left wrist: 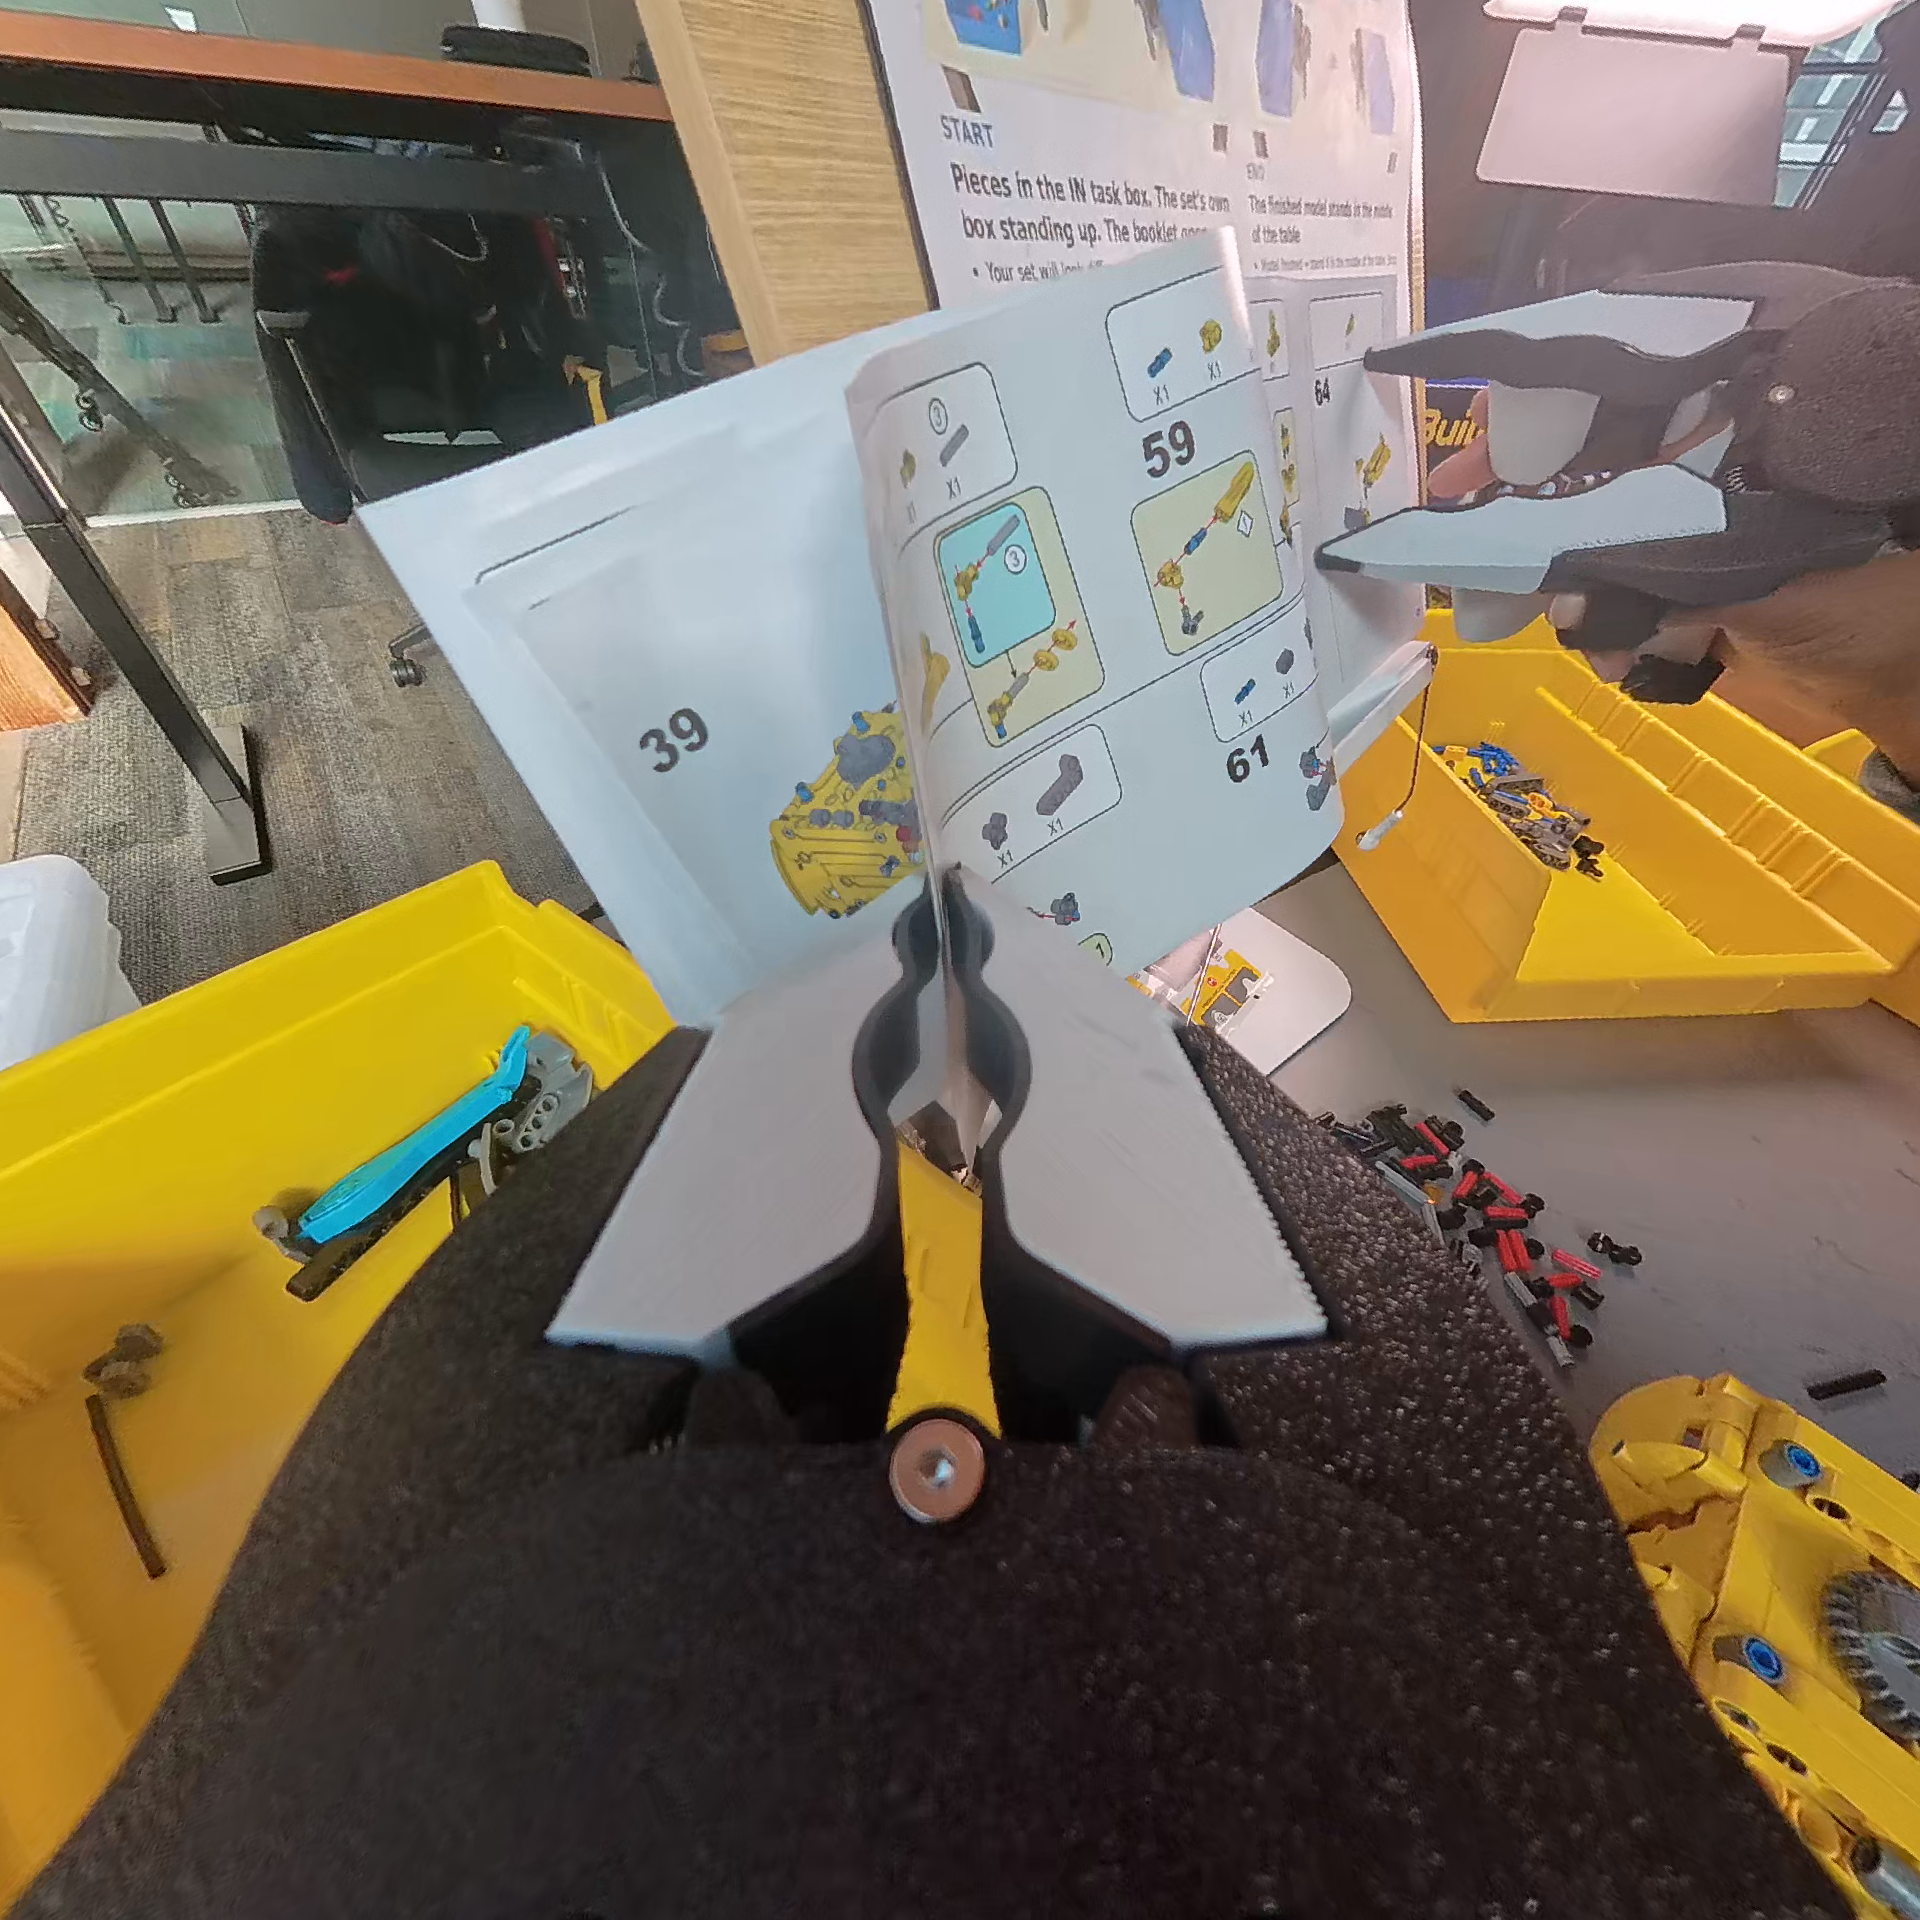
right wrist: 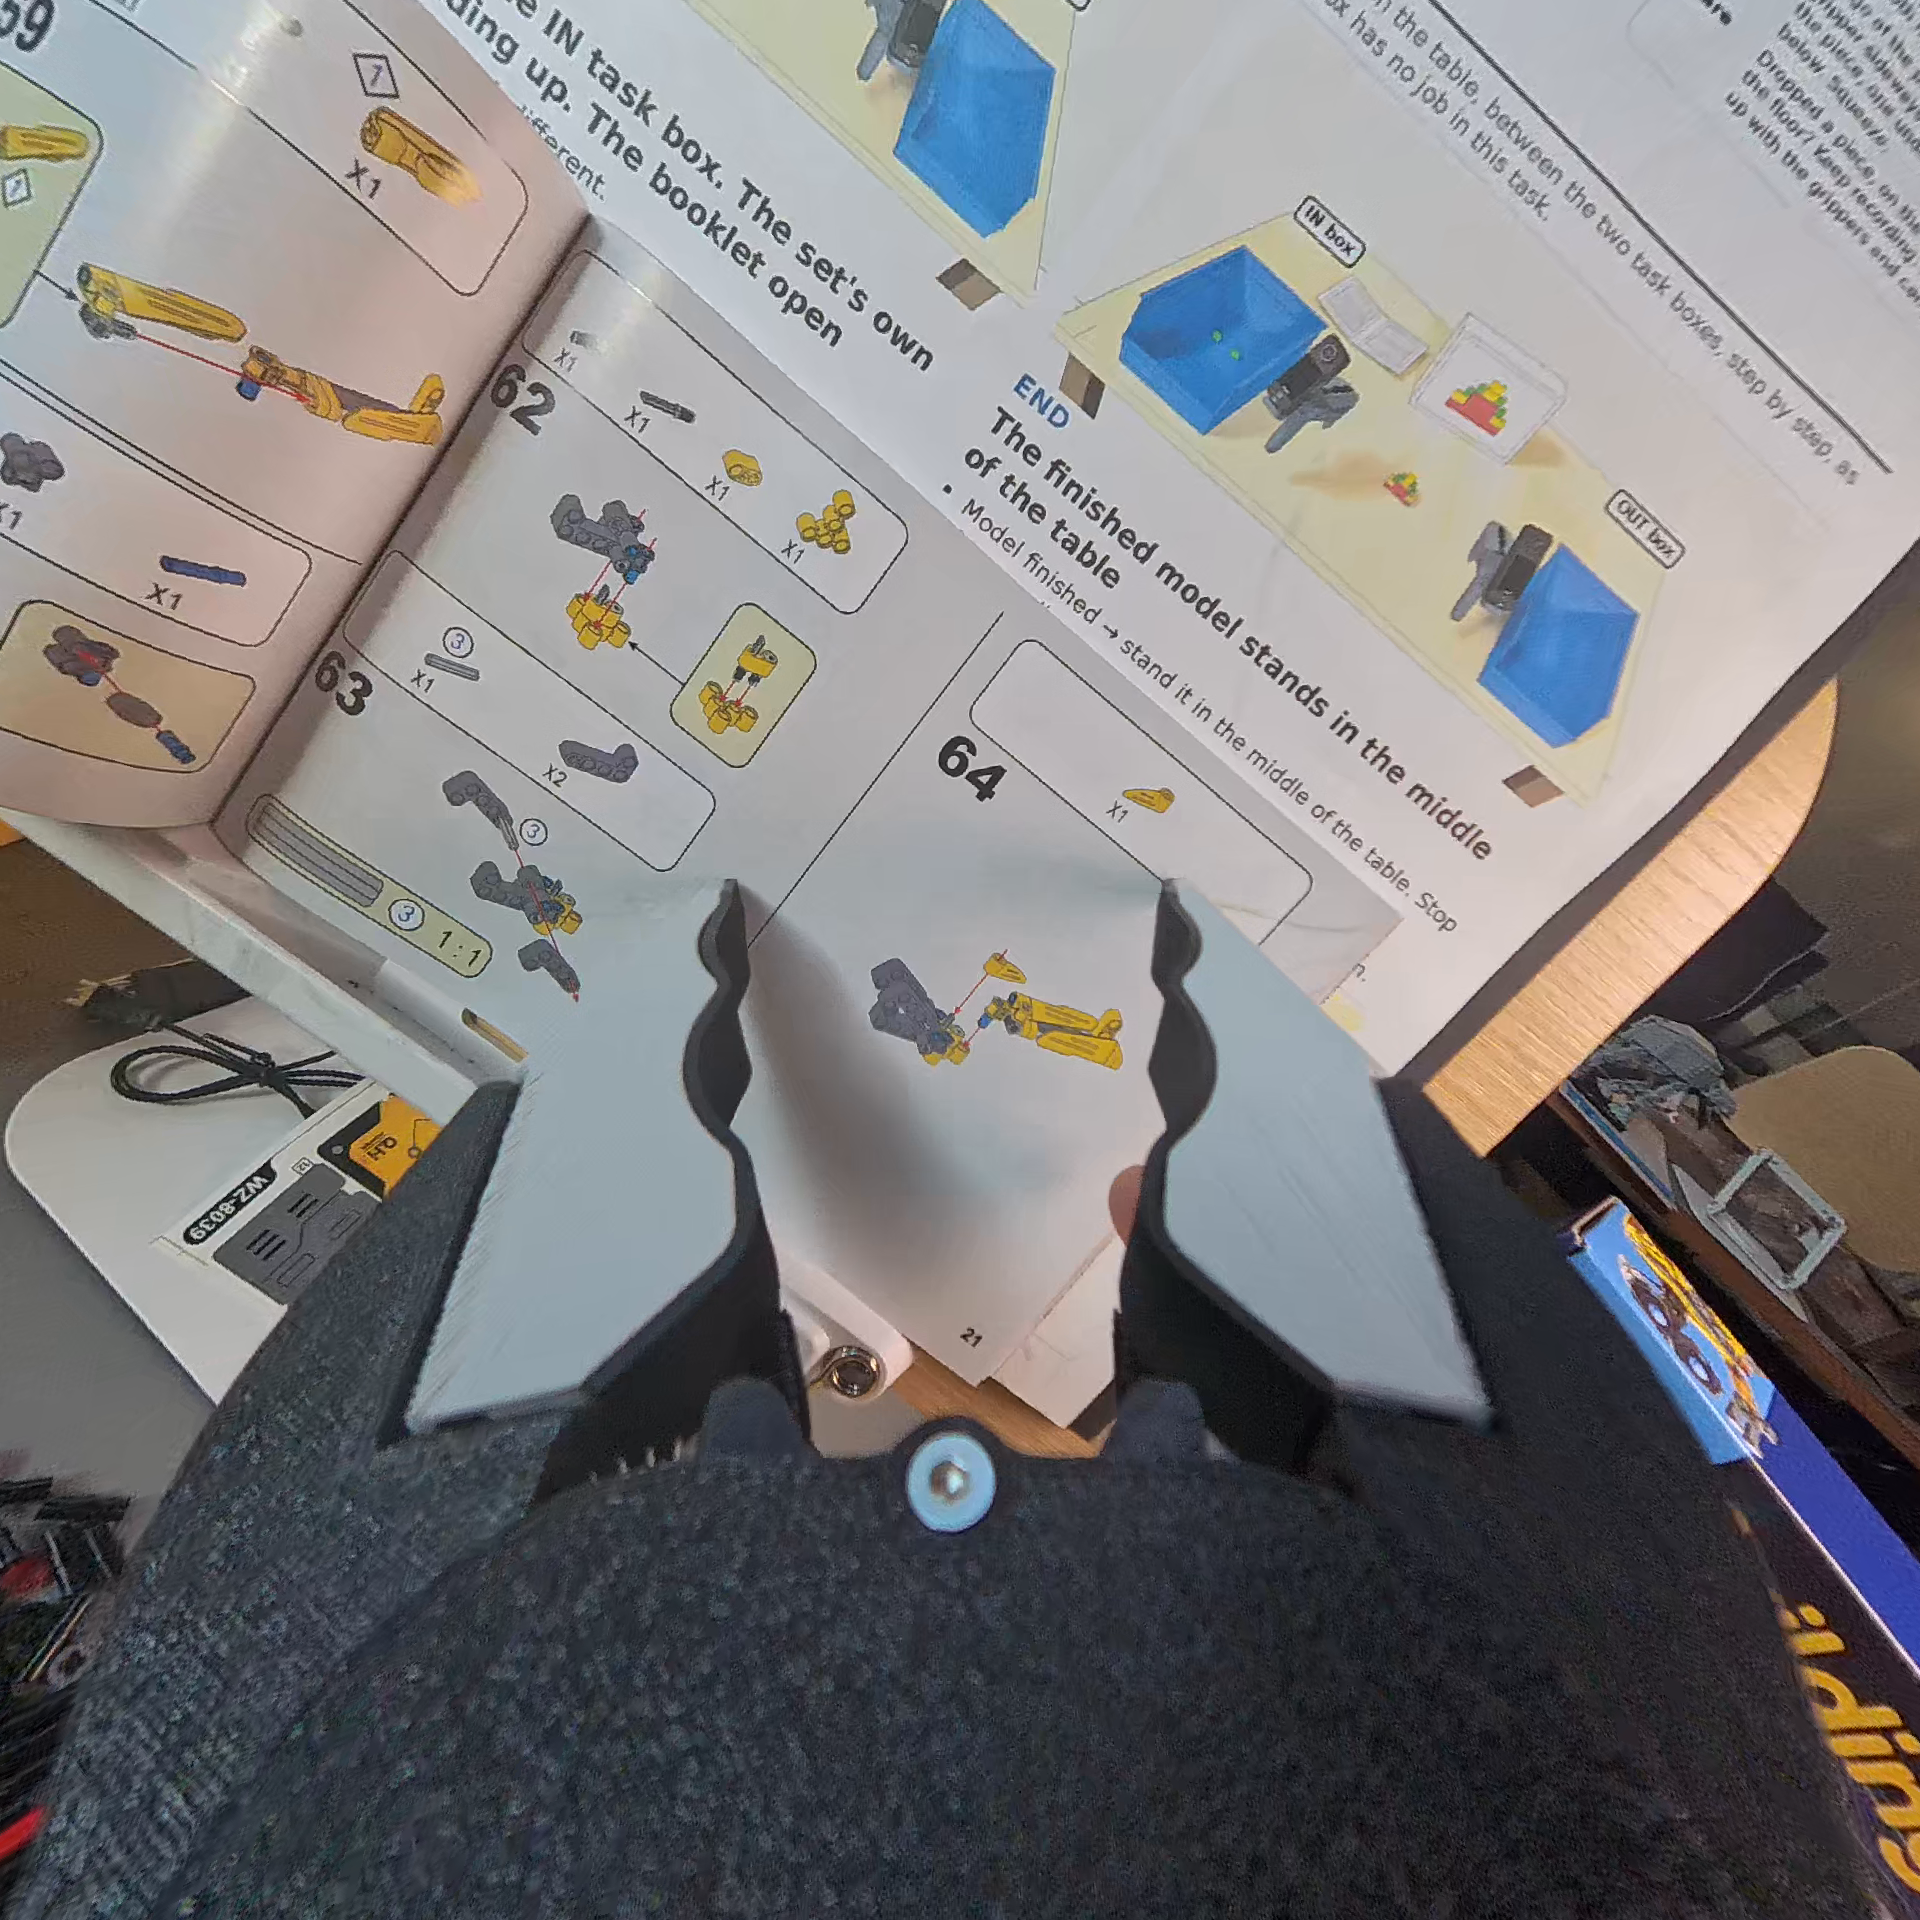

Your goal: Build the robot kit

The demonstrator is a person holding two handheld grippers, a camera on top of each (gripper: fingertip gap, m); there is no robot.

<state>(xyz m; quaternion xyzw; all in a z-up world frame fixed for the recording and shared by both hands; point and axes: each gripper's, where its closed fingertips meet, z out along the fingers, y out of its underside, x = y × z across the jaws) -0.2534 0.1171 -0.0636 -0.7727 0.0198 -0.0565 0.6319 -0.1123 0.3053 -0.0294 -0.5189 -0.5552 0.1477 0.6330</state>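
Observation:
My left gripper [left wrist: 945, 883] is shut on the lower edge of a page of a white instruction booklet [left wrist: 1091, 582] and holds that page upright, curled, with further pages fanned out to its left. My right gripper [right wrist: 948, 888] is open and empty, right in front of the booklet's right-hand page [right wrist: 997, 997]. It also shows in the left wrist view [left wrist: 1345, 457], open, at the booklet's right edge. The booklet leans against a printed poster board [right wrist: 1299, 436].
A yellow bin [left wrist: 208, 1195] with a blue tool and parts is at lower left. Another yellow bin [left wrist: 1662, 894] with small parts is at right. Loose red and black pins [left wrist: 1496, 1216] lie on the grey table. A partly built yellow model [left wrist: 1766, 1621] is at lower right. A dark box with a blue edge [right wrist: 1704, 1382] stands at right.

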